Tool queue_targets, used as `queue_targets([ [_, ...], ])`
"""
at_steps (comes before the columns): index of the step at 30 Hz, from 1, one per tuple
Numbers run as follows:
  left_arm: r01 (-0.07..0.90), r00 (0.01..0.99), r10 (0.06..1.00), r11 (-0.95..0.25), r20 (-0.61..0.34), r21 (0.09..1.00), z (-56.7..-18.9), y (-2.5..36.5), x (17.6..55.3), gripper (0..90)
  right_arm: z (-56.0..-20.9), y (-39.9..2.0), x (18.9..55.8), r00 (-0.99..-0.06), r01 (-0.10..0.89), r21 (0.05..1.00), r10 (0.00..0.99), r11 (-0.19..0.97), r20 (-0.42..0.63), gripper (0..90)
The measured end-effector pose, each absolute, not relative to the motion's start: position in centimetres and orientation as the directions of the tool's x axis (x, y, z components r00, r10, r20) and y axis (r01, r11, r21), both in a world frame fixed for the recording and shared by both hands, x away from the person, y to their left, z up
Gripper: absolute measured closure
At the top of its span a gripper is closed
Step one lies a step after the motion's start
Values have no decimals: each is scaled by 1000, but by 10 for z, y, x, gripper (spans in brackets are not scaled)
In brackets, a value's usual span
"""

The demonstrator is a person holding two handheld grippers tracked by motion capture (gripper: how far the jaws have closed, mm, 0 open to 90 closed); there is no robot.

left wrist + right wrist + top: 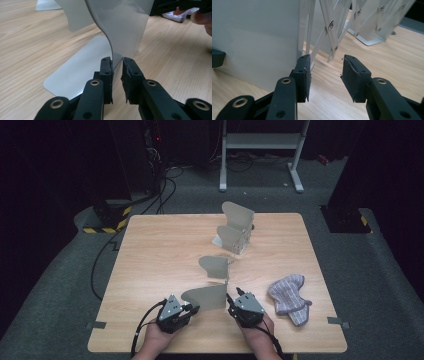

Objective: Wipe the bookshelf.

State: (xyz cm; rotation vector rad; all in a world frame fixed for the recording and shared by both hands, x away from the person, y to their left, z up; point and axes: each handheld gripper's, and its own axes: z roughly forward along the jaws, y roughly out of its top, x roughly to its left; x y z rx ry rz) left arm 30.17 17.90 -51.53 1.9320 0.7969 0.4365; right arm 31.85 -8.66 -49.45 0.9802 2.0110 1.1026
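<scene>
A grey metal folding rack stretches up the middle of the table, its far end [235, 227] standing by the back edge. A middle plate [214, 266] and a near plate [205, 297] hang on a scissor lattice [334, 22]. My left gripper [192, 309] is at the near plate's left edge. In the left gripper view the jaws [117, 62] are shut on the curved plate's [125, 30] lower corner. My right gripper [229, 299] is at the plate's right end. Its jaws [325, 66] stand open, the left one against the plate's [257, 37] slotted upright.
A striped lilac cloth mitt [290, 295] lies on the table to the right of my right hand. A flat grey sheet [82, 67] rests on the wood under the left jaws. A white stand [260, 150] and cables are on the floor beyond the table.
</scene>
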Motion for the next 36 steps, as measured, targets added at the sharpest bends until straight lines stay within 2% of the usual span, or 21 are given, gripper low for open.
queue_targets([
  [25,418,556,829,-216,-60,883,-517,239,266,775,-496,-11,338,-665,238,870,725,433,-179,599],
  [31,414,556,830,-222,-52,883,-517,237,266,774,-495,-18,341,-676,256,868,721,425,-154,512],
  [36,412,576,815,-232,-55,881,-517,230,272,775,-494,-30,338,-663,256,868,730,426,-163,489],
])
